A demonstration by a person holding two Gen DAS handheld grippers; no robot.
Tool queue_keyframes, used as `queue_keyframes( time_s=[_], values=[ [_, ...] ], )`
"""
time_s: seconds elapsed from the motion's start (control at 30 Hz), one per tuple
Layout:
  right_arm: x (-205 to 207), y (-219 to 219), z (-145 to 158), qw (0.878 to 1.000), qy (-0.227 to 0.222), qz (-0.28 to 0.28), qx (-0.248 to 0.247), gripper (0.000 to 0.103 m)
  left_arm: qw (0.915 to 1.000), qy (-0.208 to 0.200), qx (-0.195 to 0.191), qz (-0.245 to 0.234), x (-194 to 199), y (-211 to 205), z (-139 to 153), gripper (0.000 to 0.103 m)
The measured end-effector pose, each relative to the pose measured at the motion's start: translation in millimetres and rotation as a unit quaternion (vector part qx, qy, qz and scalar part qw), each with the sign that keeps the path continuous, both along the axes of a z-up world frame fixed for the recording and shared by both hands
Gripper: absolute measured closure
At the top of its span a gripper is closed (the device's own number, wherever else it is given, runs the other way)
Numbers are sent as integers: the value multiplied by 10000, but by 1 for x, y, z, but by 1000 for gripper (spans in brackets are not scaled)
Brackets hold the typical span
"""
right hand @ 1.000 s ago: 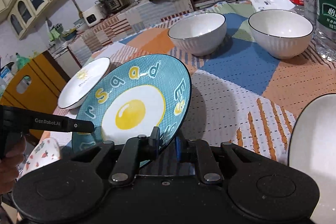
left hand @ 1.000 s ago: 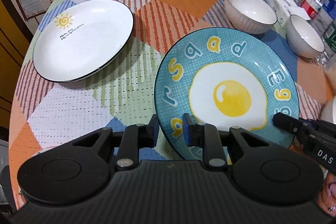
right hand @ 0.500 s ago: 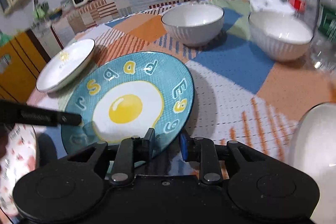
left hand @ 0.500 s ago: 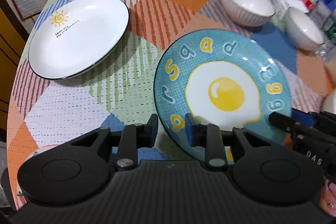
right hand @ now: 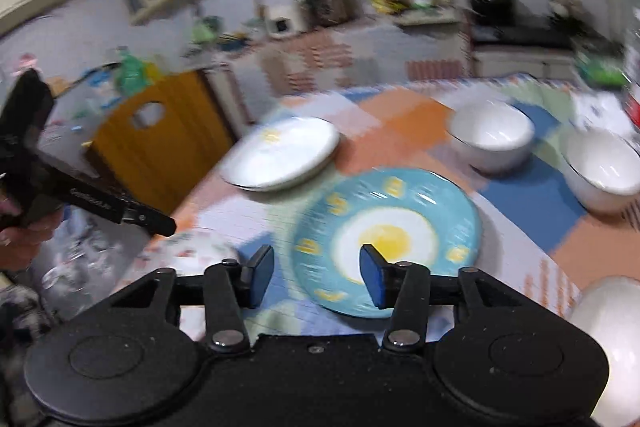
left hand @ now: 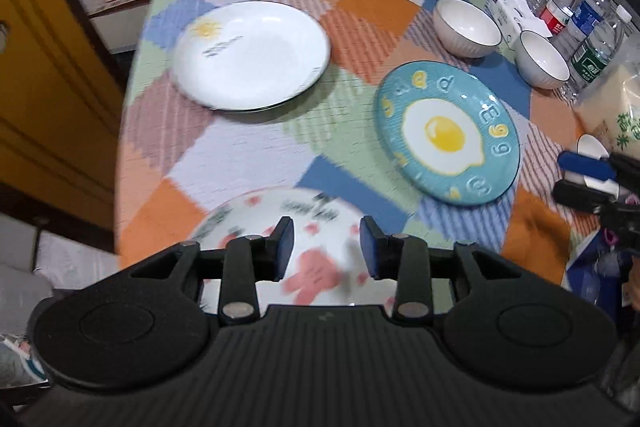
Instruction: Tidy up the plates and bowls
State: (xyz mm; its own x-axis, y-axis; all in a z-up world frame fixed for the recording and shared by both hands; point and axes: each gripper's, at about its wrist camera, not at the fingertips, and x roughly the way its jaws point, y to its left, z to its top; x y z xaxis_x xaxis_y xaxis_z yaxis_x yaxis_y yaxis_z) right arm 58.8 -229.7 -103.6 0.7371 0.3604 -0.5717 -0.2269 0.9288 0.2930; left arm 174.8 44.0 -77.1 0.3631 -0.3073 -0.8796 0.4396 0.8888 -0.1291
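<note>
Home kitchen with cream arched cabinets behind, and in front a worktop (left hand: 248, 163) under a patchwork cloth of orange, blue and green squares. On it, lying flat and touched by nothing, a round blue ceramic plate with a fried-egg picture (left hand: 448, 131). Farther left, well apart, a white plate with a black rim and a small yellow sun (left hand: 250, 55). Beyond the blue plate, two white ribbed bowls (left hand: 467, 26), side by side.

Left gripper (left hand: 326, 247) with jaws spread wide and empty, directly over a white plate with pink prints (left hand: 304, 259) at the near edge. Right gripper (right hand: 316, 271) also wide open and empty, raised, with the blue plate just ahead of its jaws.

Probably the pink-printed plate next: below and slightly forward of the left jaws, so nearer to the left hand. Round, so no long axis; any part of the rim suitable.

Readable on the blue plate: yellow "E", "g", "g". Dark print under the sun too blurred. Green label on a clear plastic bottle (left hand: 592, 47) not legible.
</note>
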Motion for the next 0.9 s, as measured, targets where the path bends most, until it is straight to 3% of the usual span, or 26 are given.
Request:
queue_keyframes(
  time_s=[0.2,0.33,0.43,0.7,0.8,0.9],
  values=[
    [-7,39,13,9939,-585,916,169,33,9995,68,277,-120,-15,45,1,53],
    [-3,64,-2,9923,-880,876,-36,28,9981,78,522,-305,-22,60,-10,45],
    [15,74,-21,9964,-284,797,-34,28,9980,201,474,-366,-21,68,-22,36],
    [42,98,-60,9869,1175,988,492,32,9953,235,777,-533,-8,76,-58,37],
    [43,102,-71,9821,1467,991,648,40,9950,451,767,-452,2,81,-72,42],
    [42,103,-84,9791,1637,947,742,49,9934,754,778,-372,8,85,-87,53]
  ],
)
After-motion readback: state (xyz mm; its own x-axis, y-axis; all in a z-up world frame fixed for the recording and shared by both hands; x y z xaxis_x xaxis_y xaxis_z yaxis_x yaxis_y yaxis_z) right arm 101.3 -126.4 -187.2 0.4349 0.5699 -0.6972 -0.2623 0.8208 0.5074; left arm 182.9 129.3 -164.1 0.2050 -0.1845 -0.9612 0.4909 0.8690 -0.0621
